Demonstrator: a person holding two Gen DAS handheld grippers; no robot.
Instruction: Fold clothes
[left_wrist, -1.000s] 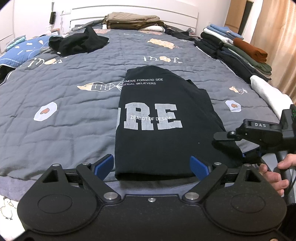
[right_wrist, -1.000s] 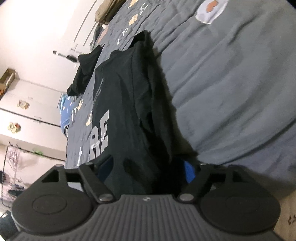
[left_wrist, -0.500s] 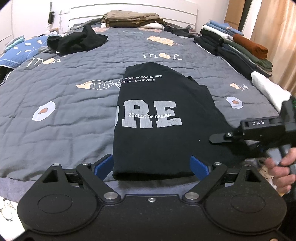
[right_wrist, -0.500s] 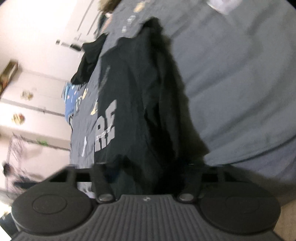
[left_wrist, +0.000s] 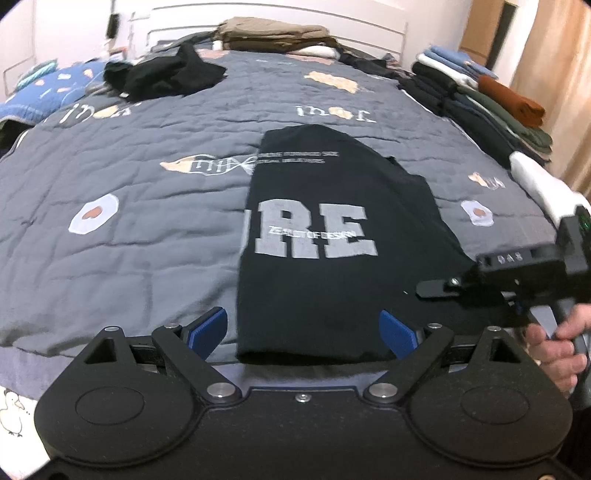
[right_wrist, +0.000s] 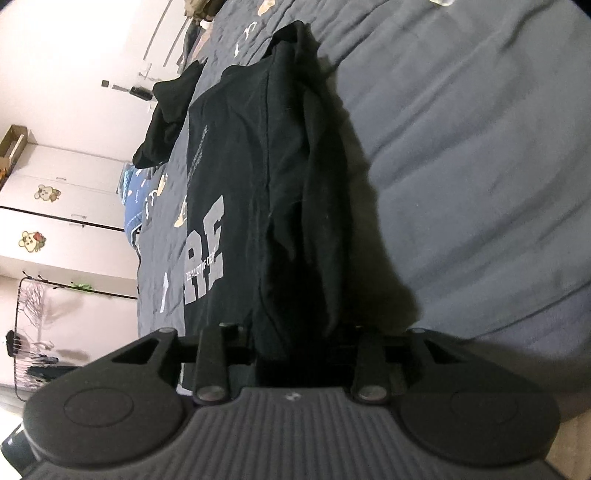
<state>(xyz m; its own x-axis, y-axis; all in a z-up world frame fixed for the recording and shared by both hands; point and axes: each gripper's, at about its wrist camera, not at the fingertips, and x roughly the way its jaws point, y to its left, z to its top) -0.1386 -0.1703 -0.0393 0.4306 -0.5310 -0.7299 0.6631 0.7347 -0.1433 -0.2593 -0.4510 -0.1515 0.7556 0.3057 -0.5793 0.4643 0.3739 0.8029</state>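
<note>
The black T-shirt (left_wrist: 332, 236), partly folded with grey lettering facing up, lay flat on the grey bedspread (left_wrist: 129, 221) at the near edge of the bed. At 3 o'clock, a hand (left_wrist: 557, 350) gripped the right claw (right_wrist: 301, 343), which pointed along the shirt's right edge, its fingers pinched on bunched black fabric. At 6 o'clock, the left claw (left_wrist: 306, 332) stood spread wide, blue pads (left_wrist: 207, 328) flanking the hem, gripping nothing.

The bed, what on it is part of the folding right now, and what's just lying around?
In use:
- black T-shirt, half folded
- right gripper, shut on its right edge
- left gripper, open at its near hem

Lying about:
- crumpled black garment
- folded stacks on the right
- pile by the headboard
</note>
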